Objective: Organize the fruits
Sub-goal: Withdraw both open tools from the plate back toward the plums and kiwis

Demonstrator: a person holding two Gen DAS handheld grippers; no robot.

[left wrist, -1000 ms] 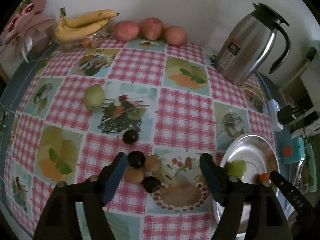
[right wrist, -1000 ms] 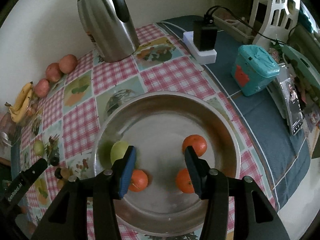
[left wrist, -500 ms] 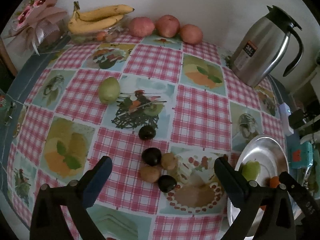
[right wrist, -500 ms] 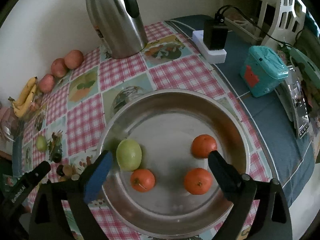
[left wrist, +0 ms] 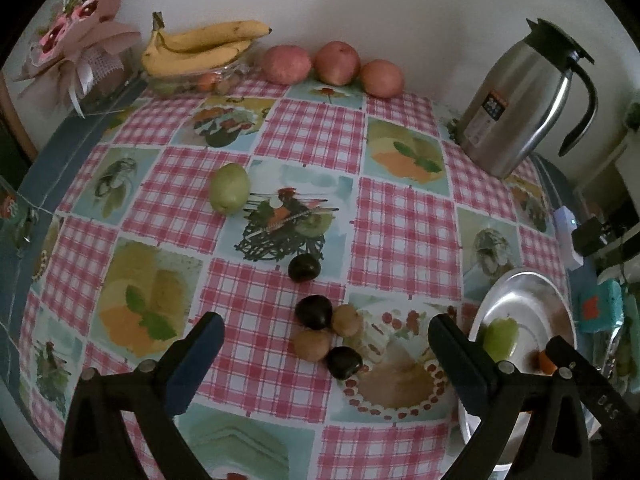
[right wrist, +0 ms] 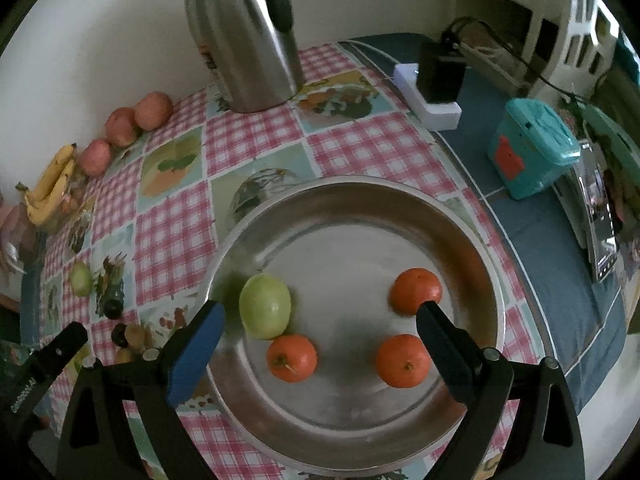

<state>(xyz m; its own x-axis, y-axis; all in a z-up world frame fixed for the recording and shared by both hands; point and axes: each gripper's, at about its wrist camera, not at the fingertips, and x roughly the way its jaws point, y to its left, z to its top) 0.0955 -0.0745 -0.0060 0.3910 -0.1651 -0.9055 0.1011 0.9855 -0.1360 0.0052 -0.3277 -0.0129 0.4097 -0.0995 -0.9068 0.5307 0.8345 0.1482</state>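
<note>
Far left along the wall, the bananas (left wrist: 200, 46) rest on a clear dish and three red apples (left wrist: 335, 63) sit in a row beside them, tucked against the wall where they cannot roll; these look like fruit already parked out of the way. Nearer, a lone green pear (left wrist: 229, 193) lies by itself on the checked tablecloth (left wrist: 400, 224), well apart from everything, probably still waiting to be sorted. Next comes a loose cluster of small fruit: three dark plums (left wrist: 313, 312) and two brown kiwis (left wrist: 311, 344), most of them touching. The left gripper (left wrist: 326, 350) hangs directly over this cluster with its jaws spread wide and nothing between the pads, which suggests it is lining up to pick one. To the right stands the steel plate (right wrist: 460, 240), apparently the collecting place, with a green apple (right wrist: 265, 300) and three oranges (right wrist: 291, 357) spread loosely inside. The right gripper (right wrist: 320, 336) hovers above the plate, jaws likewise wide and empty, the oranges lying free below it. The steel jug (right wrist: 244, 36) stands behind the plate, clear of the work.
</note>
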